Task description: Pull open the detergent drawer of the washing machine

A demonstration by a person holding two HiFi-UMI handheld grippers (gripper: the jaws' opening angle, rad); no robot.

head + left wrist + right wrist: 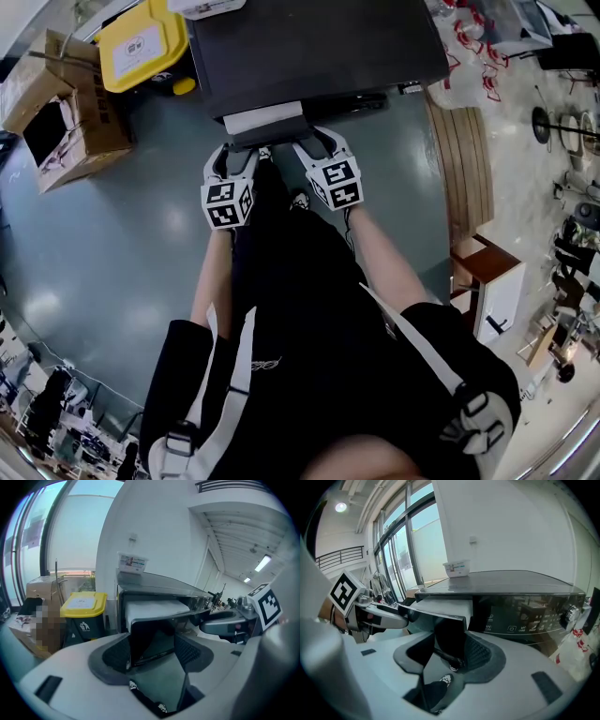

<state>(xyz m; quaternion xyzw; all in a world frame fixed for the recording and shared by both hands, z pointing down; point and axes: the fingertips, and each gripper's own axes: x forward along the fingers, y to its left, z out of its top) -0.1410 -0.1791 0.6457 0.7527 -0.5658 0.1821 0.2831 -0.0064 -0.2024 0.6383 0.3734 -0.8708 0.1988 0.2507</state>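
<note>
The dark washing machine [319, 47] has its detergent drawer [265, 119] pulled partly out, with the white drawer body showing behind a dark front panel. My left gripper [244, 153] is at the panel's left end and my right gripper [314, 145] at its right end. In the left gripper view the panel [154, 637] fills the gap between the pads [190, 651], so the gripper [153, 651] is shut on it. In the right gripper view the panel's right end [450, 630] sits between the jaws of the gripper [450, 651], against the right pad [479, 651].
A yellow-lidded bin [141, 42] and an open cardboard box [66, 103] stand left of the machine. A wooden board [464, 169] lies at its right. A small white container [456, 567] rests on the machine's top. The control panel's knob [569, 616] is to the drawer's right.
</note>
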